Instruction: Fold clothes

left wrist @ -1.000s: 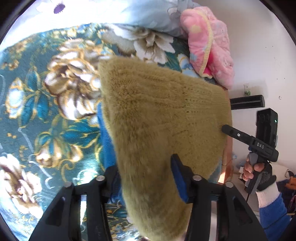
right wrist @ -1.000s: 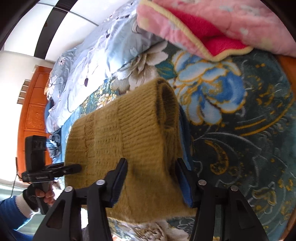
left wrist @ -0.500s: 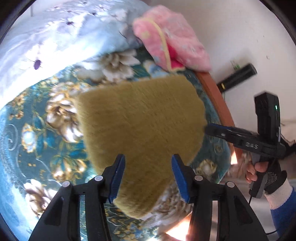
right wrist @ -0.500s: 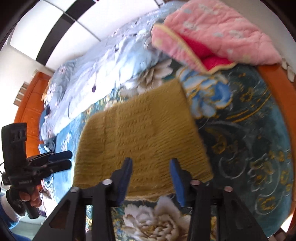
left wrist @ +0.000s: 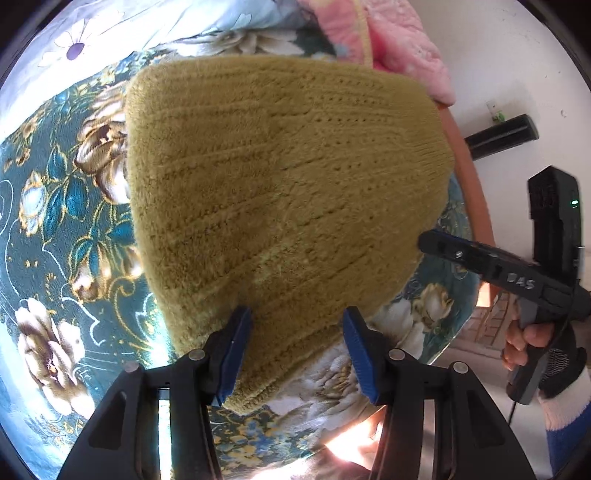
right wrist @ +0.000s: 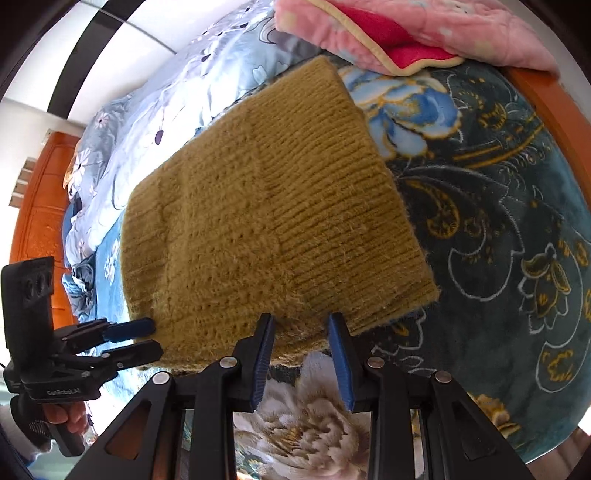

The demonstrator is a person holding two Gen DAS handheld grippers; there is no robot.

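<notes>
A mustard-yellow knitted sweater (left wrist: 280, 184) lies folded flat on the floral teal bed blanket (left wrist: 55, 221); it also shows in the right wrist view (right wrist: 266, 221). My left gripper (left wrist: 297, 321) is open and empty, its blue pads just above the sweater's near edge. My right gripper (right wrist: 301, 326) is open and empty at the sweater's near edge. Each gripper shows in the other's view: the right one (left wrist: 428, 240) beside the sweater's right edge, the left one (right wrist: 144, 338) at its left corner with jaws apart.
A pink quilt (right wrist: 406, 33) lies folded at the far end near the sweater. A pale blue floral duvet (right wrist: 166, 96) lies behind. The orange wooden bed frame (left wrist: 469, 177) runs along the right edge, with a white wall (left wrist: 517, 55) beyond.
Both grippers have let go of the sweater and pulled back a little. The sweater, held up a second ago, now lies folded flat on the blanket.
</notes>
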